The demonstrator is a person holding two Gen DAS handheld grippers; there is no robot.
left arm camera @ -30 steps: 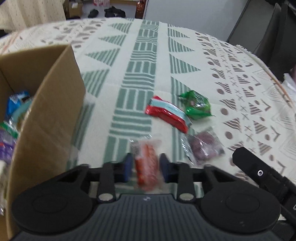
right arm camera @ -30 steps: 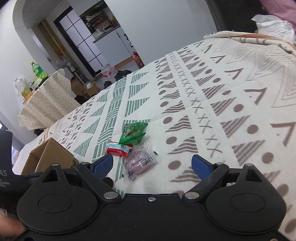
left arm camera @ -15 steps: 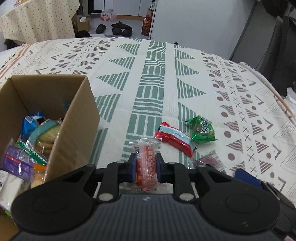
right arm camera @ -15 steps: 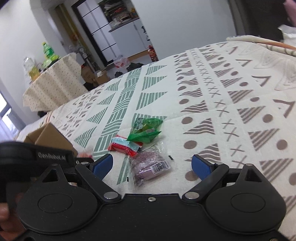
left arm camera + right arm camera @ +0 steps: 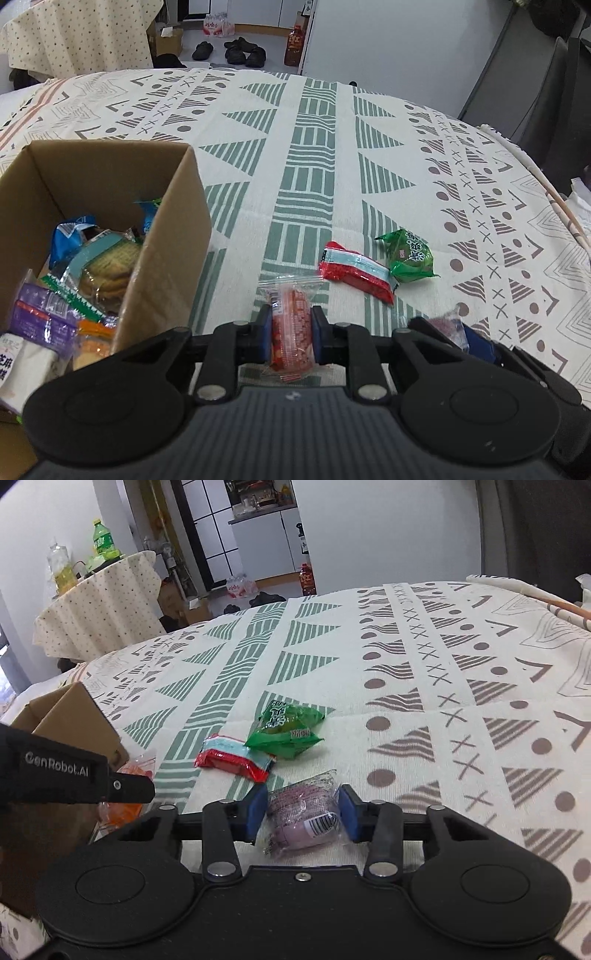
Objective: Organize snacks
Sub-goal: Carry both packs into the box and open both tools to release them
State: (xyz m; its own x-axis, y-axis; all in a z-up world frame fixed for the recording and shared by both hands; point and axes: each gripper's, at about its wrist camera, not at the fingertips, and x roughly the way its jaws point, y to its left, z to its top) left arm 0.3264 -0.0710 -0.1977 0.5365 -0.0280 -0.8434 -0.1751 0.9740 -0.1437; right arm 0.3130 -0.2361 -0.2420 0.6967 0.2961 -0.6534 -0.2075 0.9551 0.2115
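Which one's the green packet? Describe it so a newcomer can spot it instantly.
Start from the cardboard box at the left of the patterned tablecloth and look right, past the green striped band. Two snacks lie there side by side: the green packet is the one farther from the box, touching the red packet. It is puffy and bright green with white lettering; its neighbour is flat, red and pale blue.

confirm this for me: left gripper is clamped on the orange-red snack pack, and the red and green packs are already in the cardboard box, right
Not quite. The left gripper does clamp the orange-red snack pack, but the left wrist view shows the red pack and green pack lying on the tablecloth, outside the cardboard box.
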